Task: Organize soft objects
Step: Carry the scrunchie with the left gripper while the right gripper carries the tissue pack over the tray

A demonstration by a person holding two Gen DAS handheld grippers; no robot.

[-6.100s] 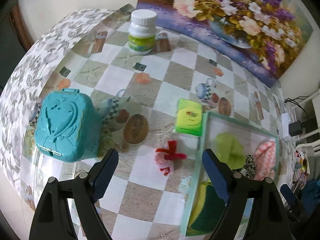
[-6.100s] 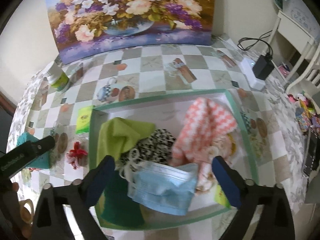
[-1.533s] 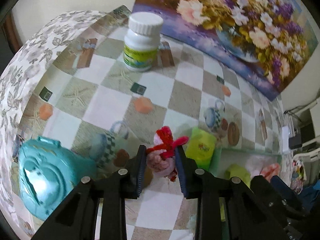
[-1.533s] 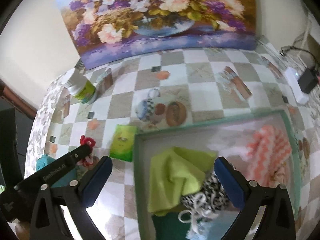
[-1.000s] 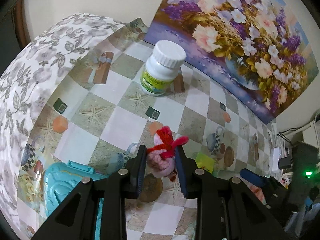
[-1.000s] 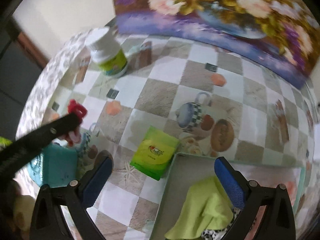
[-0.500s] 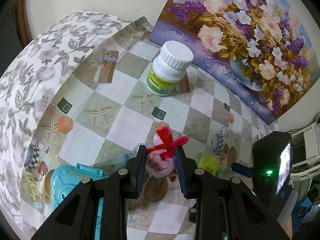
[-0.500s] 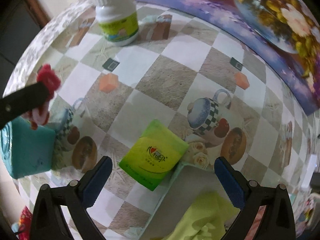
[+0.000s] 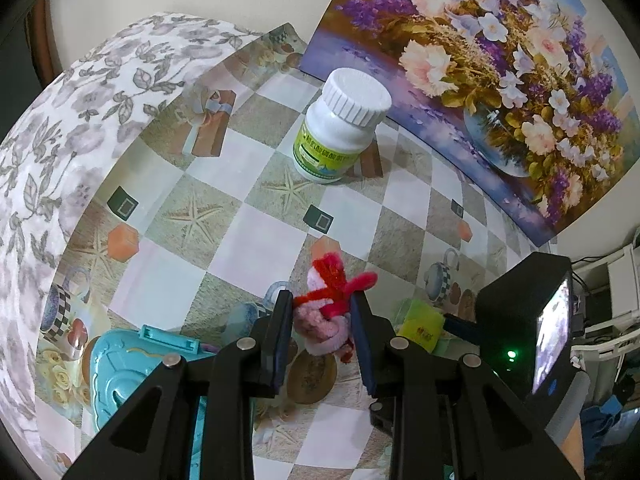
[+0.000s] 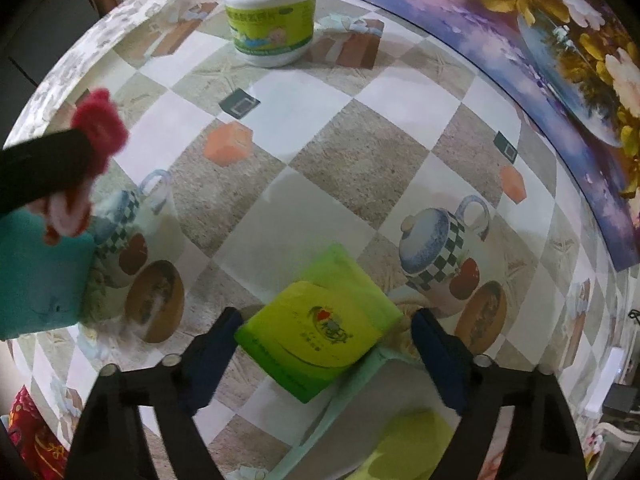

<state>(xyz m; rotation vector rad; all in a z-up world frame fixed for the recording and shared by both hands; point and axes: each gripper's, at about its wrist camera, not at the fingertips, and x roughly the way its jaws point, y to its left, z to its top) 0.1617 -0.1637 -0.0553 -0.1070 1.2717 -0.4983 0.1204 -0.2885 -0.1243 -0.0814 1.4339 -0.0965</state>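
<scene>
Table: checkered cloth (image 10: pixel 360 168), tray (image 10: pixel 360 372) at its near edge.
Right gripper (image 10: pixel 324 344): closing, straddling green packet (image 10: pixel 320 328), not yet pressing.
Packet: lying diagonally, against tray corner.
Left gripper (image 9: pixel 320 332): clamping pink-red plush toy (image 9: pixel 328 312), aloft.

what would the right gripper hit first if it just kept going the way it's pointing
Most likely the green tissue pack, which lies between the closing fingers of the right gripper, not yet gripped. Its near corner rests on the teal tray rim; depth is hard to judge.

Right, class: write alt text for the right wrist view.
The right gripper is closing around a green tissue packet lying on a checked tablecloth beside a tray. A white bottle stands behind.
</scene>
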